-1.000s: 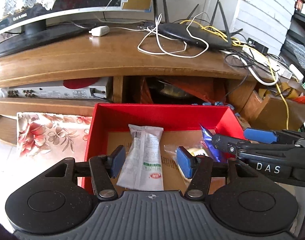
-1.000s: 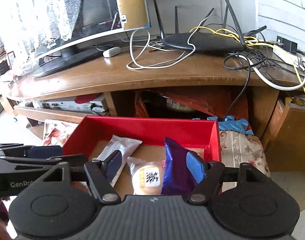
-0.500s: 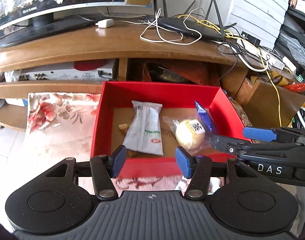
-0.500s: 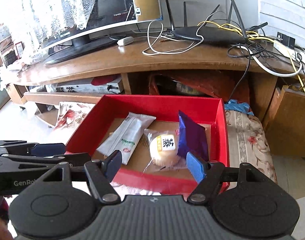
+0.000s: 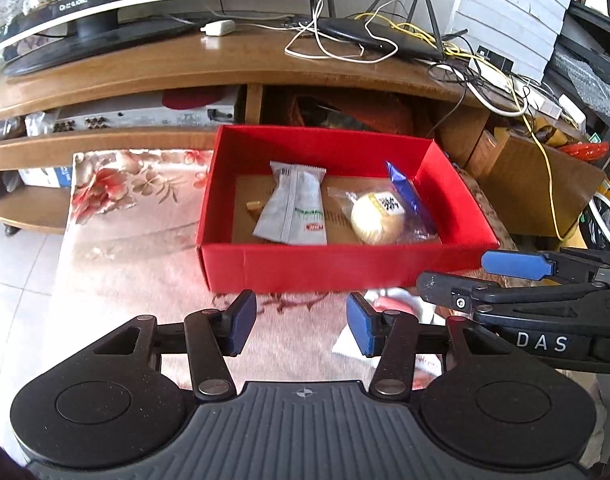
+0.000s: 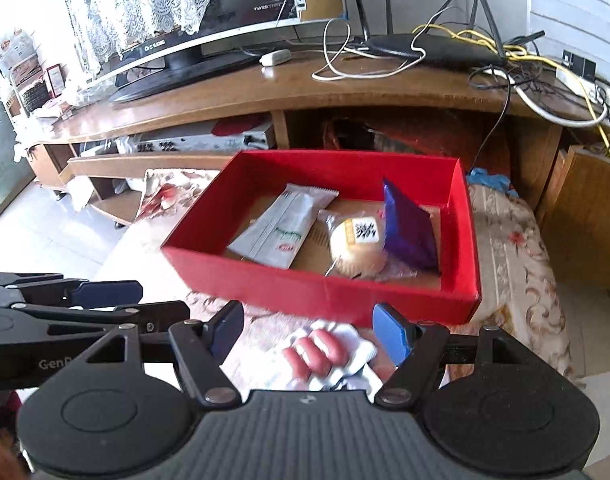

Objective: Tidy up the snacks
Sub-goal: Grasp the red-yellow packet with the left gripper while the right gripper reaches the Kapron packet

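A red box (image 5: 329, 270) (image 6: 317, 288) stands on a floral cloth and holds a white snack packet (image 5: 295, 210) (image 6: 281, 226), a round bun in clear wrap (image 5: 379, 214) (image 6: 359, 246) and a purple packet (image 5: 407, 196) (image 6: 409, 228). Both grippers hover in front of the box's near wall. My left gripper (image 5: 301, 322) has nothing between its blue pads and its jaws are closing. My right gripper (image 6: 307, 330) is open and empty above a white packet of red sausages (image 6: 323, 350) (image 5: 389, 304) lying on the cloth.
Behind the box runs a low wooden TV stand (image 5: 225, 64) with a monitor (image 6: 209, 20), a router (image 5: 381, 40) and tangled cables (image 6: 545, 80). A cardboard box (image 5: 537, 188) sits at the right. Tiled floor (image 5: 17, 280) lies left of the floral cloth (image 5: 137, 216).
Both grippers pulled back out of the red box toward its front, so the whole box now shows. The left jaws narrowed. The sausage packet came into view under the right gripper.
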Motion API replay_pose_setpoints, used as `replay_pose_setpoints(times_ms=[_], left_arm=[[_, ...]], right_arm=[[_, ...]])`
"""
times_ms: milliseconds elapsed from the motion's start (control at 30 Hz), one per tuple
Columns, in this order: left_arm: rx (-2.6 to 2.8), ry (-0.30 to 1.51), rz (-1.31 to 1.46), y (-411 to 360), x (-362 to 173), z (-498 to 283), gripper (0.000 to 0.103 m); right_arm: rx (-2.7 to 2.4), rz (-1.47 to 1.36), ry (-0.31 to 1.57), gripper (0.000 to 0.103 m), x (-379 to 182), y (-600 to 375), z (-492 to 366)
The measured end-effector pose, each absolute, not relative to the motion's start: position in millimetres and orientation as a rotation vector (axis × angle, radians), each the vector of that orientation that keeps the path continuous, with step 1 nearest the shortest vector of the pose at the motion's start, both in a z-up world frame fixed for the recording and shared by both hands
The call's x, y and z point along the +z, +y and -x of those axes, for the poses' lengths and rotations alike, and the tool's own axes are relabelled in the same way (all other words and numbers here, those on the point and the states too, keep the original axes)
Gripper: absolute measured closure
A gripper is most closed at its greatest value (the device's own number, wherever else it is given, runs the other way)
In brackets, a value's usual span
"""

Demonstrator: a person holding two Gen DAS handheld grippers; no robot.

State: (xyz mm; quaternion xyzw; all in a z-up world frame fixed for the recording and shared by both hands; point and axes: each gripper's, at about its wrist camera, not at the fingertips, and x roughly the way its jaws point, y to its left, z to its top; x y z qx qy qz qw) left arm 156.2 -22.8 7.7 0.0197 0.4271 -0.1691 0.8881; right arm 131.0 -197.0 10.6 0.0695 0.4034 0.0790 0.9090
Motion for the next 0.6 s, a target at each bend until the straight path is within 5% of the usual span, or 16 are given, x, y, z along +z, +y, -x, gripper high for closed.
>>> replay_pose_setpoints(times_ms=[467,600], left_arm=[[-0.336,0.986,-0.078,3.1,-13.8,-114.5,0.045],[-0.331,1.019,-0.072,11.4,-20.6,-106.4,0.037]], right_arm=[[0.225,-0.098,0.941,0.036,-14.8,-166.0,-88.7],[0.230,-0.088,0.966,0.036,-19.8,-160.8,-83.0]])
